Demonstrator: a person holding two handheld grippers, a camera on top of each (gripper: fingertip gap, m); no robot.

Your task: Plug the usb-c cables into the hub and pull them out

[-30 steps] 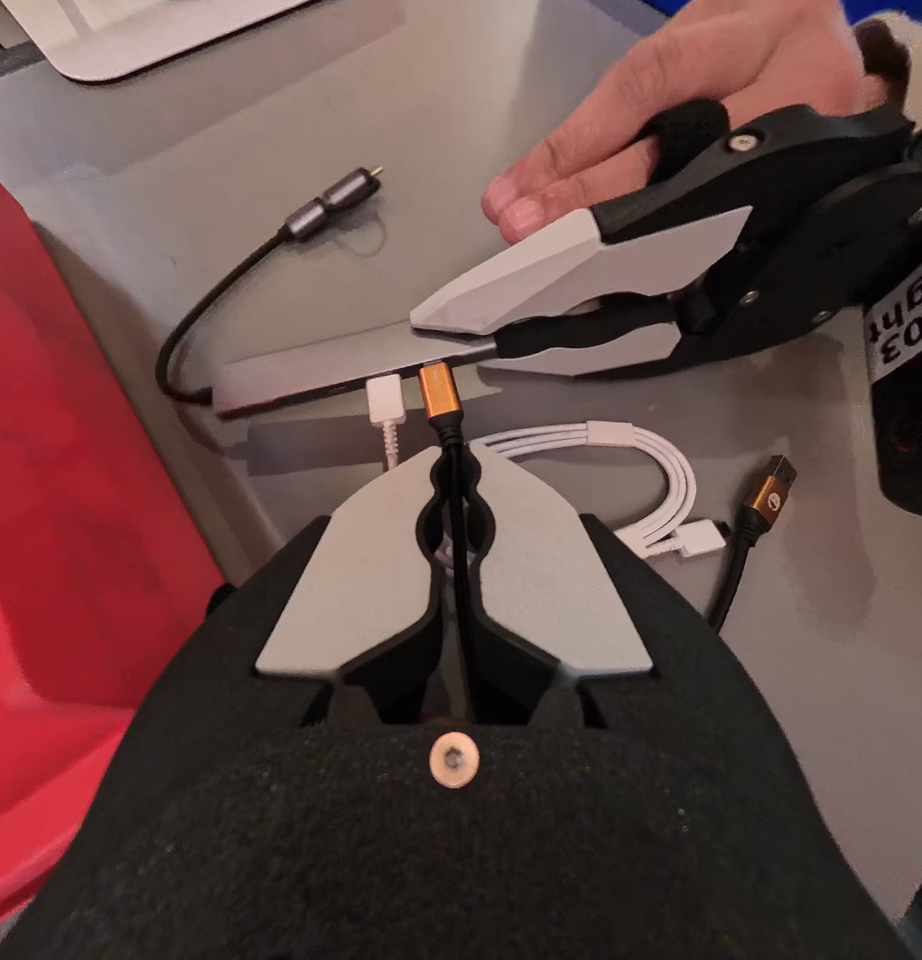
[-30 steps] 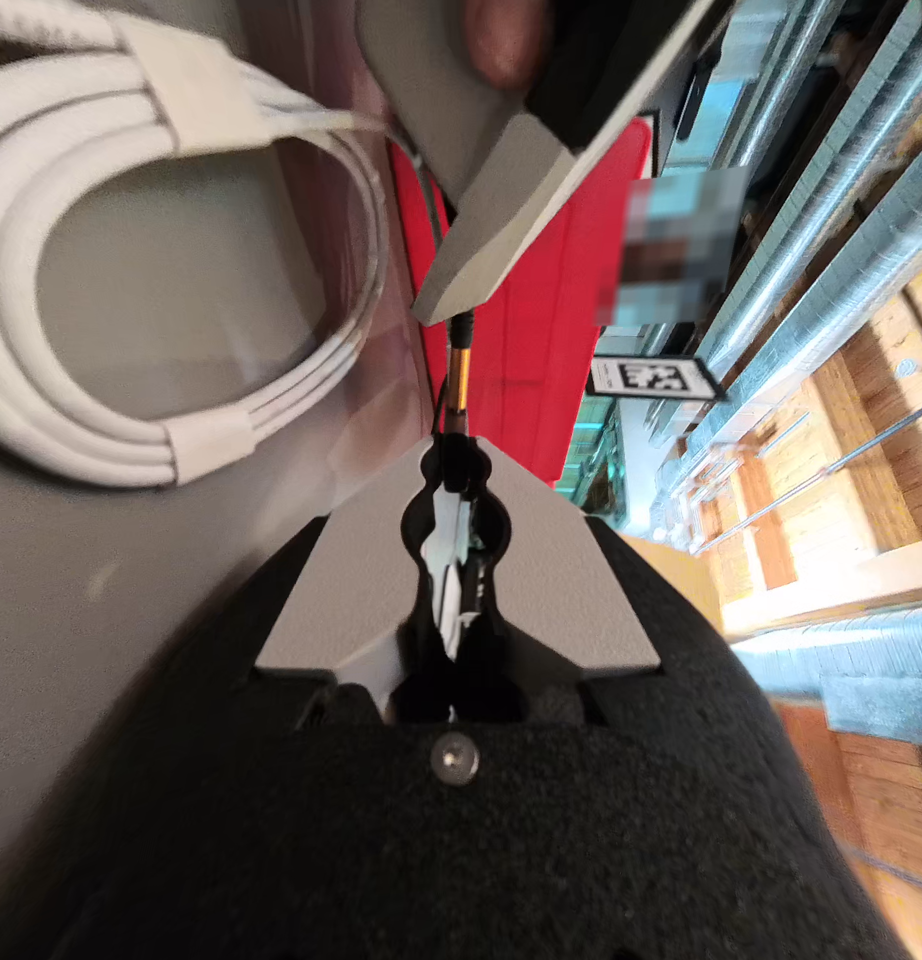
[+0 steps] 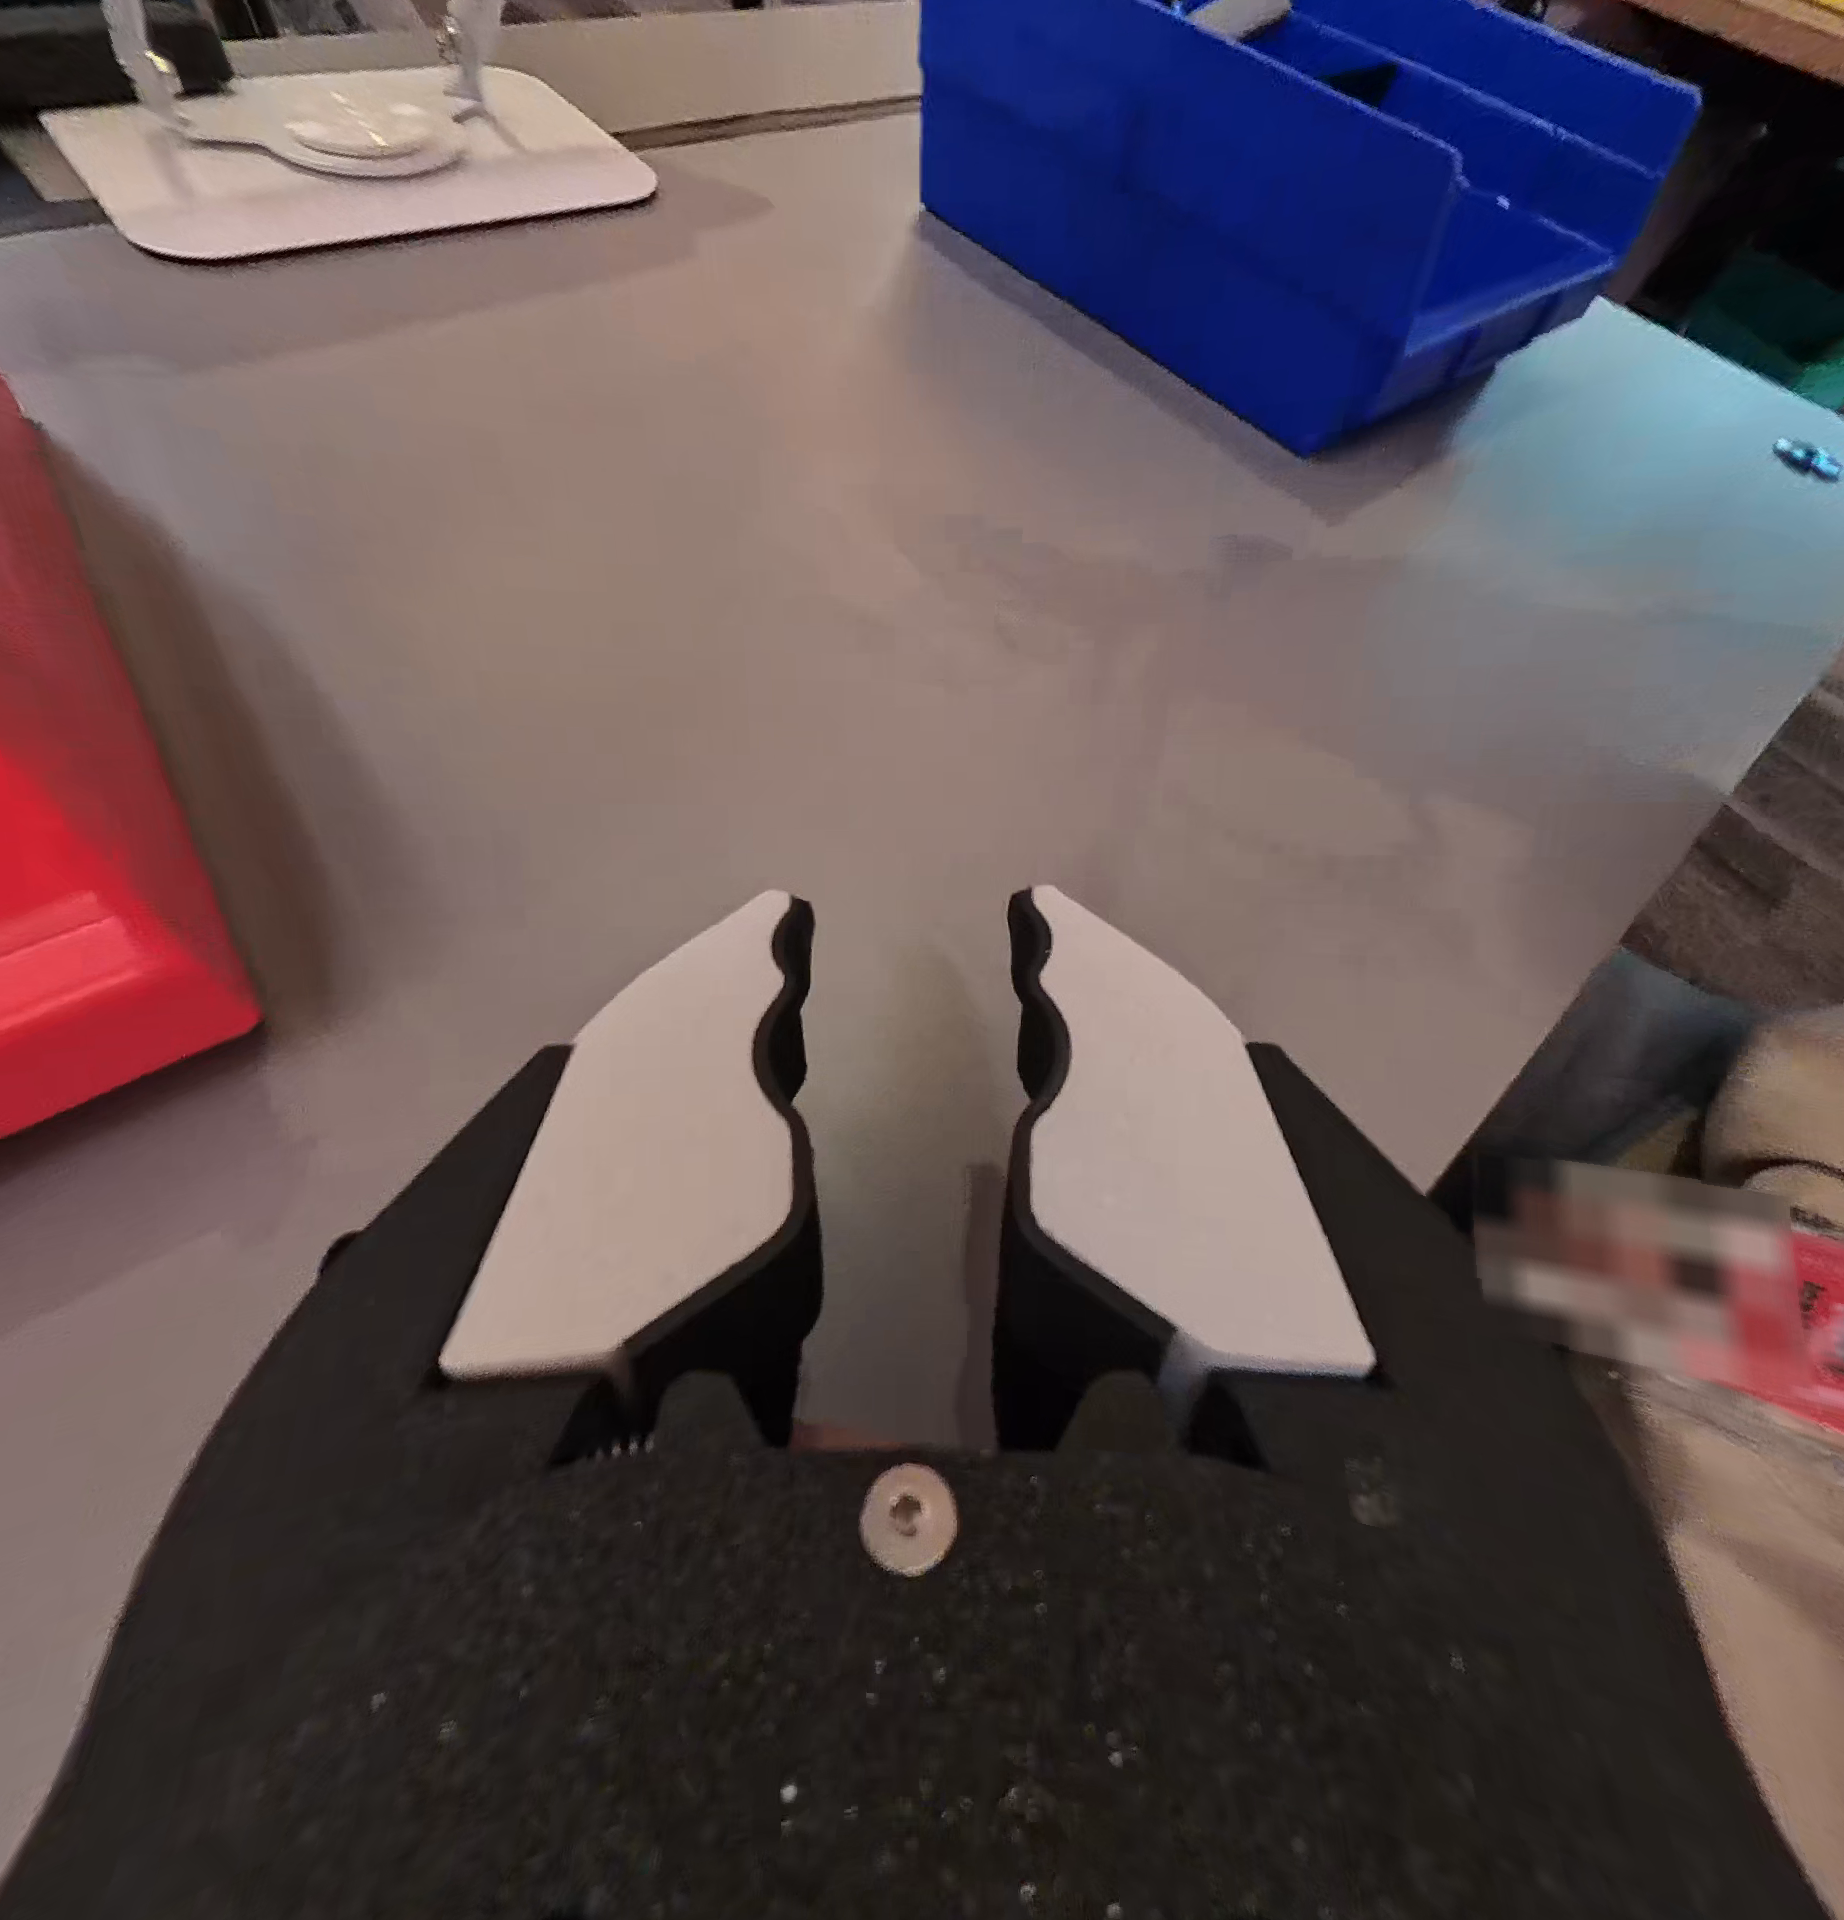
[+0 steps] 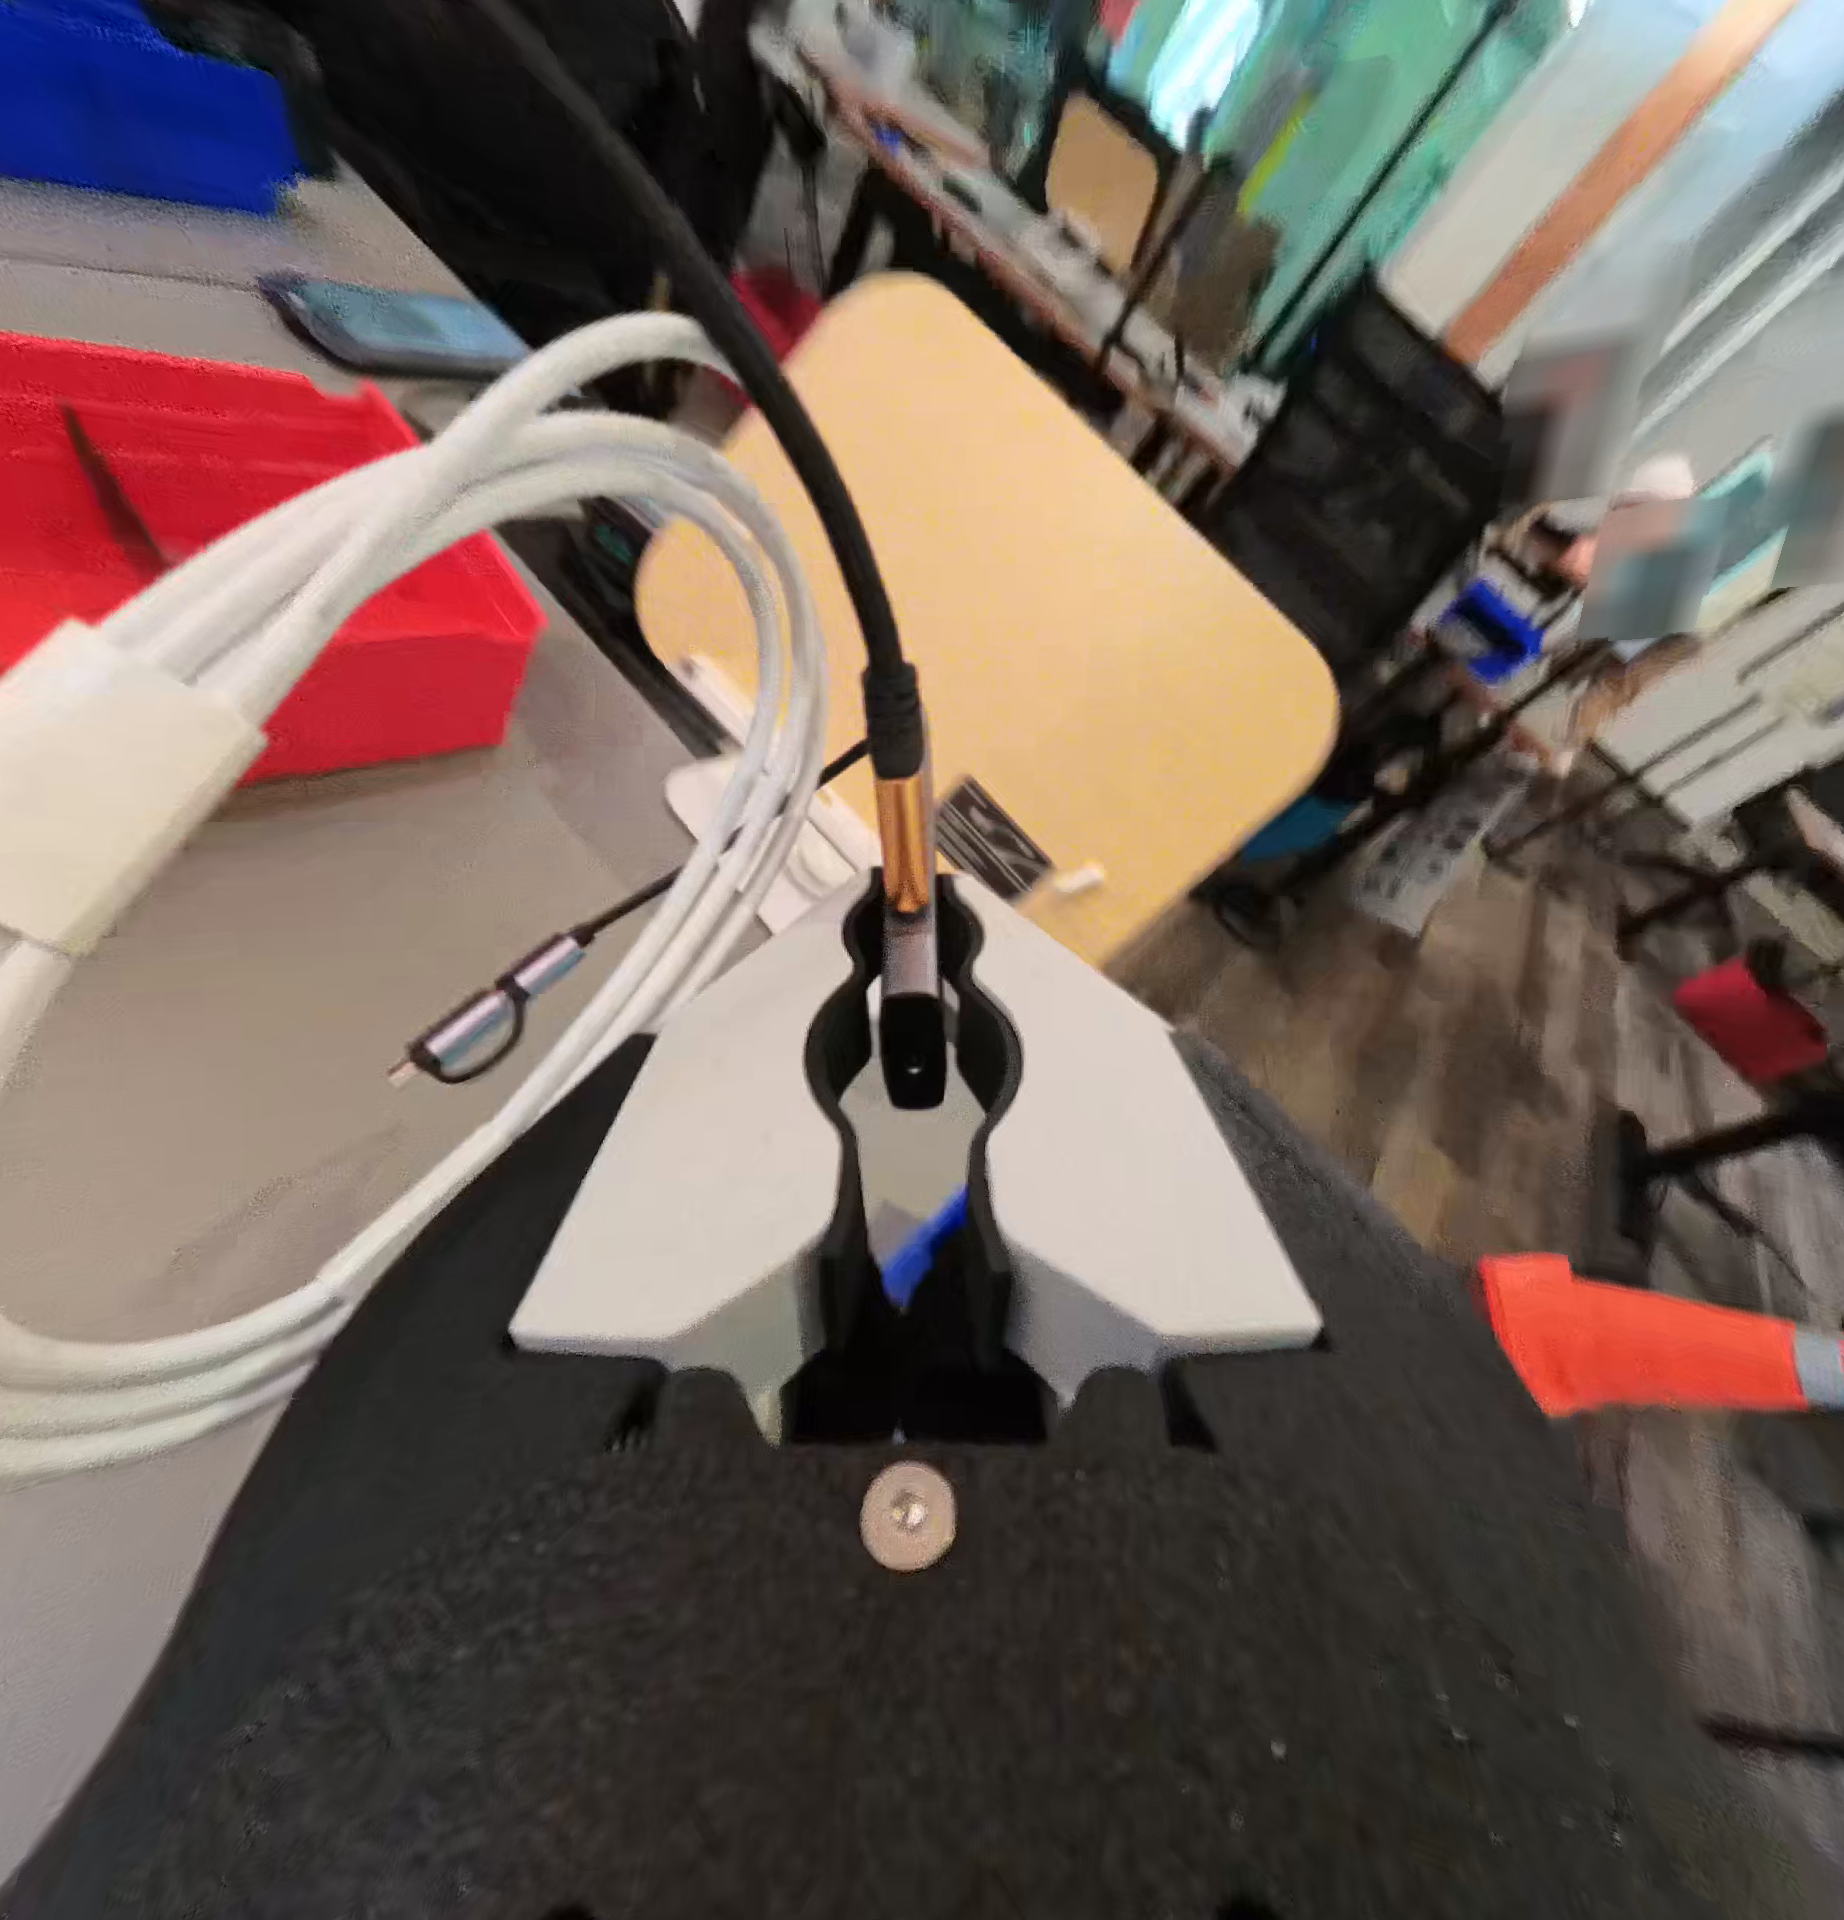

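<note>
The left gripper (image 3: 910, 914) hovers with fingers apart, only bare grey table (image 3: 689, 582) ahead. The right gripper (image 4: 913, 914) is clamped on the slim grey metal hub (image 4: 913, 1023), held end-on. The black cable's orange-sleeved plug (image 4: 902, 842) sits seated beyond the fingertips; the bundled white cable (image 4: 398, 499) hangs leftward. To unplug cleanly, I'd pinch the sleeve and pull straight.

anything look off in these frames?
Yes. The right hand-held gripper is shut on the end of the grey hub and holds it off the table, so the black cable and bundled white cable dangle from it. The left hand-held gripper is open and empty.
</note>
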